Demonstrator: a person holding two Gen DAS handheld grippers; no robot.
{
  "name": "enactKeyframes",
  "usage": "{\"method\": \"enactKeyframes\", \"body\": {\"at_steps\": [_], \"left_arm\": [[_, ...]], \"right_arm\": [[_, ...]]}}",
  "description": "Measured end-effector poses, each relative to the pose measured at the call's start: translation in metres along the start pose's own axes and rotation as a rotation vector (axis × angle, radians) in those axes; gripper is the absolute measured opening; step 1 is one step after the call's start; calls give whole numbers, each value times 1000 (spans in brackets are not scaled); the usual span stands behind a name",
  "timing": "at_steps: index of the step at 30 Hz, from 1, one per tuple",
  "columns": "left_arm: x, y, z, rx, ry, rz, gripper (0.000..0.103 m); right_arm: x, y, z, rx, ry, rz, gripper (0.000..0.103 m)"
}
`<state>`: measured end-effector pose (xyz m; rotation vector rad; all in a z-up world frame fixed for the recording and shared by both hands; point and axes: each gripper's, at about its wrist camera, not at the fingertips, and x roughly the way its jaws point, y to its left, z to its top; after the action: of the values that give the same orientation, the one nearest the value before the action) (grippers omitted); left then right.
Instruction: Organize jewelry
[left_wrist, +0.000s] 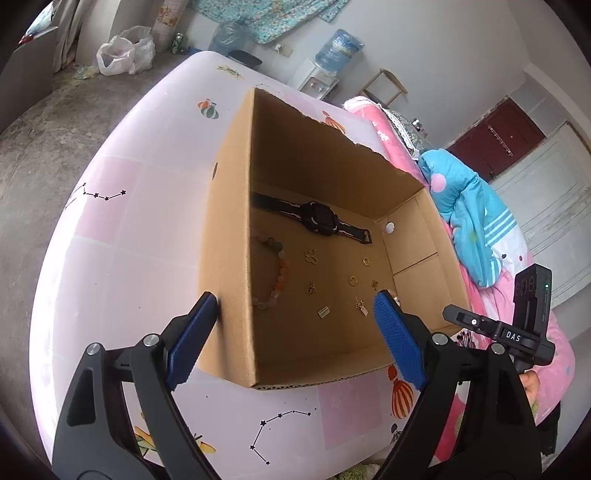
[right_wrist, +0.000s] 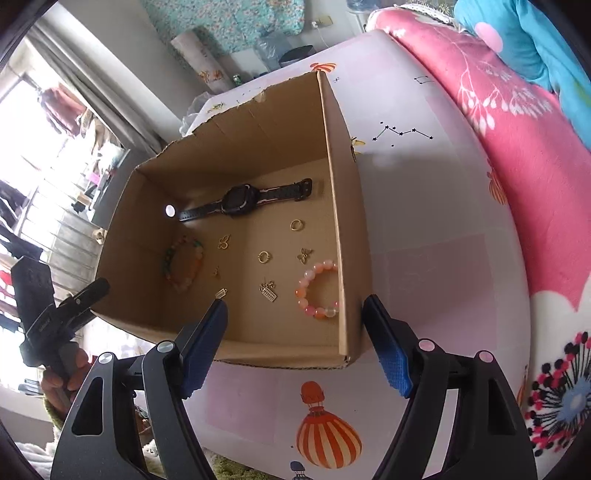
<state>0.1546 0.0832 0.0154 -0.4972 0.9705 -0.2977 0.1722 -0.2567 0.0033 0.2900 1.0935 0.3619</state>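
Grippers (left_wrist: 295, 325) (right_wrist: 295, 332) open over box (right_wrist: 236, 122)

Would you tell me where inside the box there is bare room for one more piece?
In the cardboard box, the floor is bare behind the watch, towards the far wall. Crowded: gold charms mid-floor, pink bracelet by one side wall, mixed-colour bracelet opposite.

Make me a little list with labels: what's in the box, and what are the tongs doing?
box: open cardboard box on a pink patterned table
watch: black watch lying flat near the far wall
bracelets: pink bead bracelet by one side wall; green and orange bead bracelet near the opposite wall
small pieces: gold rings and charms scattered on the floor between the two bracelets
left tongs: open, holding nothing
right tongs: open, holding nothing
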Motion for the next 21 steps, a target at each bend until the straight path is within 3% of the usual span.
{"method": "enactKeyframes", "body": {"at_steps": [7,11,21], "left_arm": [[-1,-4,0,22,2,40,82],[-1,-7,-1,49,-8,90,83],[-9,-14,-22,39,12,76,83]], "right_arm": [[-11,3,-7,-2,-32,-21,74],[-16,2,-18,13,-15,24,74],[-27,-9,-34,45,-25,20,74]]}}
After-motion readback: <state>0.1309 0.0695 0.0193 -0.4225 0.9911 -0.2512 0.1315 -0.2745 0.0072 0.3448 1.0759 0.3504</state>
